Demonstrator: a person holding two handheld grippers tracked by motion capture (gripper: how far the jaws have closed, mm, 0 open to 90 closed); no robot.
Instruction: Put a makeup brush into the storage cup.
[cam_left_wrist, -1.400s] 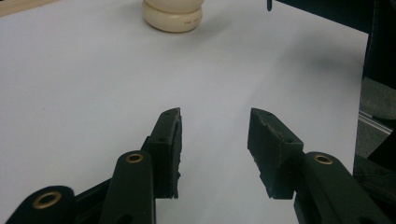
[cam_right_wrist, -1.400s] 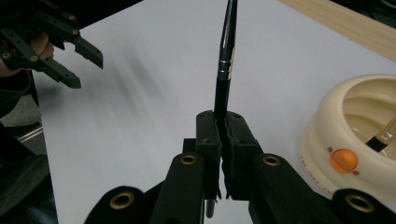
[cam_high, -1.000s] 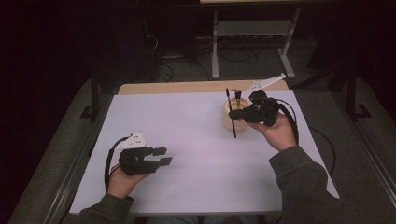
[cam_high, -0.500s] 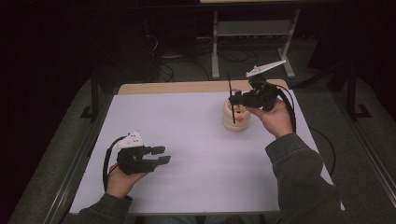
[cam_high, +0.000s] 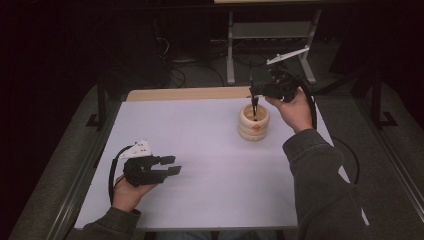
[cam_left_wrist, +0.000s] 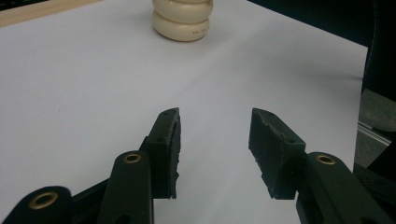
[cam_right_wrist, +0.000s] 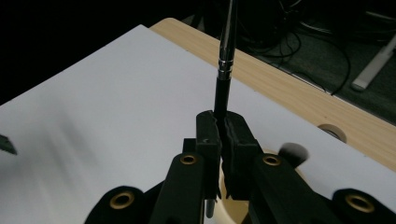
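Cream ribbed holder (cam_high: 253, 122) stands upright on the white table (cam_high: 200, 165), toward the far right corner, just short of the bare wood strip (cam_high: 185, 93) along the far edge. Small orange mark on its near side. The right gripper (cam_high: 256, 93) hangs directly above the holder, held in the person's right hand (cam_high: 295, 111) near the table's right edge. Its jaws are pinched tight on a slim black brush (cam_high: 255, 107), gripped on the dark handle; in the right gripper view the handle (cam_right_wrist: 223, 88) runs up past a silver band, and a blurred dark tuft (cam_right_wrist: 293, 152) shows beside the jaws near the holder's rim. In the high view the brush's lower end dips into the holder's opening; can't tell if it touches the bottom. The left gripper (cam_high: 170, 165) sits low at the near left part of the table, well apart from the holder, held in the left hand (cam_high: 127, 192). Jaws spread wide, nothing between them, only bare white table. The left gripper view has the holder (cam_left_wrist: 183, 19) far off, past the jaws.
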